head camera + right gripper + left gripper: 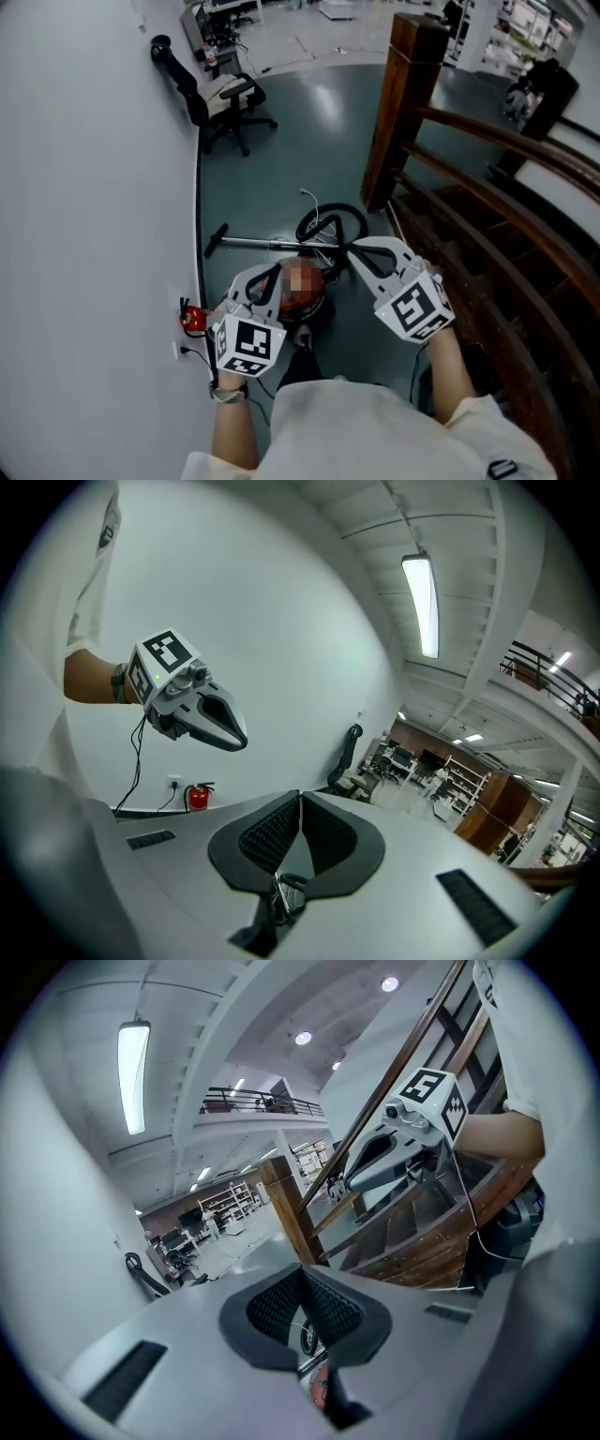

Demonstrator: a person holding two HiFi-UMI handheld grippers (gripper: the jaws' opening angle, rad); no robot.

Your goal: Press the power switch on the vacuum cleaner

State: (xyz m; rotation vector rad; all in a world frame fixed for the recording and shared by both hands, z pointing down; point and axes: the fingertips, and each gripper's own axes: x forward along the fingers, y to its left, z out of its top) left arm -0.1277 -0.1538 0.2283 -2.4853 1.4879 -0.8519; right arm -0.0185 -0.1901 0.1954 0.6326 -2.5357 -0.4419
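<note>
The vacuum cleaner (317,294) is seen lying on the floor (309,122), between its wall (84,187) edge and the stair post (398,112). Above it, the left gripper (302,1283) and right gripper (300,803) are held pressed together, nothing pinched.

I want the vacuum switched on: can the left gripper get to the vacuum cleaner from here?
Probably yes. The left gripper, tongs shut, hangs right over the vacuum cleaner with nothing between them. The switch itself I can't make out.
</note>
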